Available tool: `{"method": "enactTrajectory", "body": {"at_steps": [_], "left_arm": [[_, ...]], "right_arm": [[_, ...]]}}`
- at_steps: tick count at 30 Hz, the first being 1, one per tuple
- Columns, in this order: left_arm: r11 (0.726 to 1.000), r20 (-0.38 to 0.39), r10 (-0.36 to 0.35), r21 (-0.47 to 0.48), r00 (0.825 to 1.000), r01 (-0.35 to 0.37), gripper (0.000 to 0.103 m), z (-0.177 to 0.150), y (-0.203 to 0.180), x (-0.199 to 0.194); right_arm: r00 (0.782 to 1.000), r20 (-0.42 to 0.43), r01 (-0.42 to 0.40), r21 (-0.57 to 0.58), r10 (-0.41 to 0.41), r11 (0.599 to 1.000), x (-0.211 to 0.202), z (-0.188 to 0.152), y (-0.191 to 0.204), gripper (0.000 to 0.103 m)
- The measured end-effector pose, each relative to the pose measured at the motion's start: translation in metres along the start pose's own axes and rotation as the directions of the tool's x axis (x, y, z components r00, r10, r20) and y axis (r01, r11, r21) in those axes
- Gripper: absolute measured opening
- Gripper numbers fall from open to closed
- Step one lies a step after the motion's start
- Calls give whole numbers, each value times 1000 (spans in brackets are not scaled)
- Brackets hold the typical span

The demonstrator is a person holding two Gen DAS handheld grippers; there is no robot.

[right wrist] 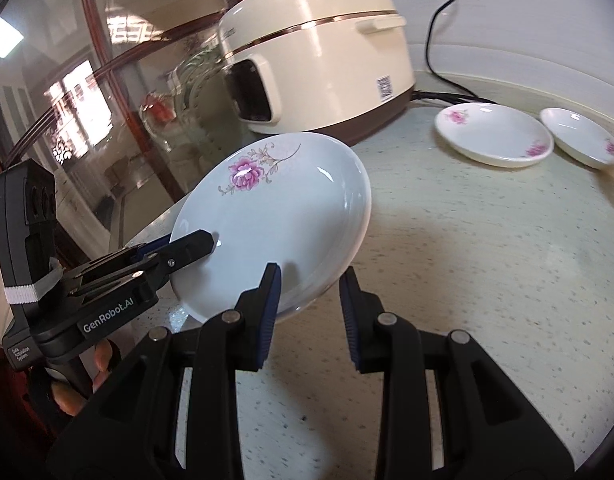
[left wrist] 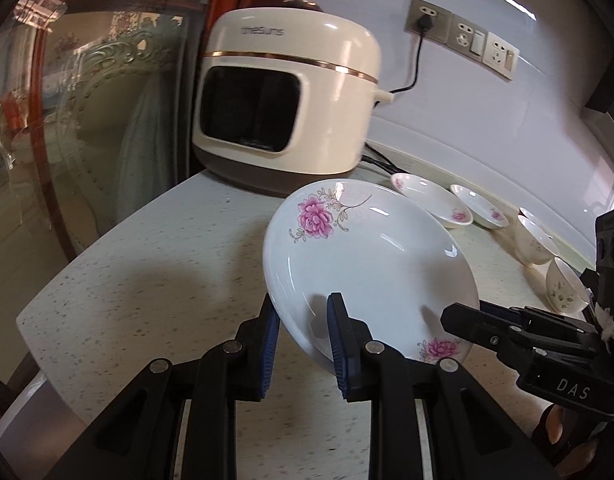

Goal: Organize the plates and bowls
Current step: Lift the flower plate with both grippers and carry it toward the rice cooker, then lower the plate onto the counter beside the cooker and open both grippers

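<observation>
Two tongs, left (left wrist: 303, 344) and right (right wrist: 311, 312), we are seeing gripping one plate (left wrist: 371, 264) rim, tilted above worktop (left wrist: 147, 280).

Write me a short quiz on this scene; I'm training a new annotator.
1. True or false: the flowered plate lies flat on the counter.
2. How many small dishes sit near the rice cooker? A one, B two, C four.
3. Fill in: the cooker's cord plugs into a wall ____.
Key: 1 false, left tongs and right tongs hold it tilted; 2 B; 3 socket.
</observation>
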State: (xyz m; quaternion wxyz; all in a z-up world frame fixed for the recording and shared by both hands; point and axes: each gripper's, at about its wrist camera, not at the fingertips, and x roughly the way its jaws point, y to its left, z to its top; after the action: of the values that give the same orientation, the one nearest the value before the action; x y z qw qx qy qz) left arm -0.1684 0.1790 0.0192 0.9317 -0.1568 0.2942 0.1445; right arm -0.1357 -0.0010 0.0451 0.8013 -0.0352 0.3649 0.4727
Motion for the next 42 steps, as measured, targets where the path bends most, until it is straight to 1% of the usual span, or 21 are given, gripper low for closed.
{"method": "enactTrajectory", "body": {"at_steps": [9,15,20,21,22,24,26,27,28,29,30,31,34,35,37,40,42], "left_arm": [[997,-19,42,-58,999,-43,25,-2,28,9],[995,-28,65,-72,997,-67,25,0,39,14],[994,-69,54,-90,996,-60,26,-3,43,22],[994,-63,54,-88,997,-60,27,-4,43,21],[994,-61,53,-88,997,-58,31,-3,43,21],[993,-63,57,-95,996,-63,33,-3,43,20],[992,-62,59,-105,996,-65,41,-3,45,20],[991,-64,66,-115,996,-73,51,-2,47,20],[989,-61,69,-126,996,-76,60,-1,48,18],[988,-55,74,-131,996,-81,63,-1,49,17],[986,-45,93,-133,995,-98,70,0,50,15],[983,-36,117,-136,993,-120,75,1,51,13],[978,-4,139,-156,990,-138,78,4,54,5],[978,6,139,-156,990,-136,78,5,53,2],[982,30,133,-138,991,-128,82,9,45,-5],[992,53,101,-79,993,-97,84,16,23,-10],[998,35,53,-25,998,-52,85,23,0,-8]], "right_arm": [[999,-40,-20,-41,18,999,23,7,19,33],[997,-80,-19,-70,13,997,38,11,30,33],[995,-104,6,-73,-14,997,42,10,32,34],[994,-106,12,-67,-19,998,42,10,31,35],[994,-107,15,-60,-22,998,42,10,30,38],[994,-105,15,-55,-21,998,42,10,30,38],[995,-102,7,-66,-13,998,41,10,33,40],[995,-103,3,-66,-9,998,41,10,33,50],[995,-102,0,-63,-7,998,40,10,33,62],[996,-93,10,-60,-16,998,39,10,34,67],[997,-77,24,-55,-28,998,37,11,33,72],[998,-60,32,-45,-35,998,34,11,32,73],[999,2,46,31,-47,998,23,12,17,75],[998,32,45,76,-47,996,17,12,9,75],[996,78,33,138,-44,990,7,11,-2,75],[989,141,18,234,-53,972,-8,9,-19,75],[986,148,30,274,-73,961,-14,7,-28,77]]}}
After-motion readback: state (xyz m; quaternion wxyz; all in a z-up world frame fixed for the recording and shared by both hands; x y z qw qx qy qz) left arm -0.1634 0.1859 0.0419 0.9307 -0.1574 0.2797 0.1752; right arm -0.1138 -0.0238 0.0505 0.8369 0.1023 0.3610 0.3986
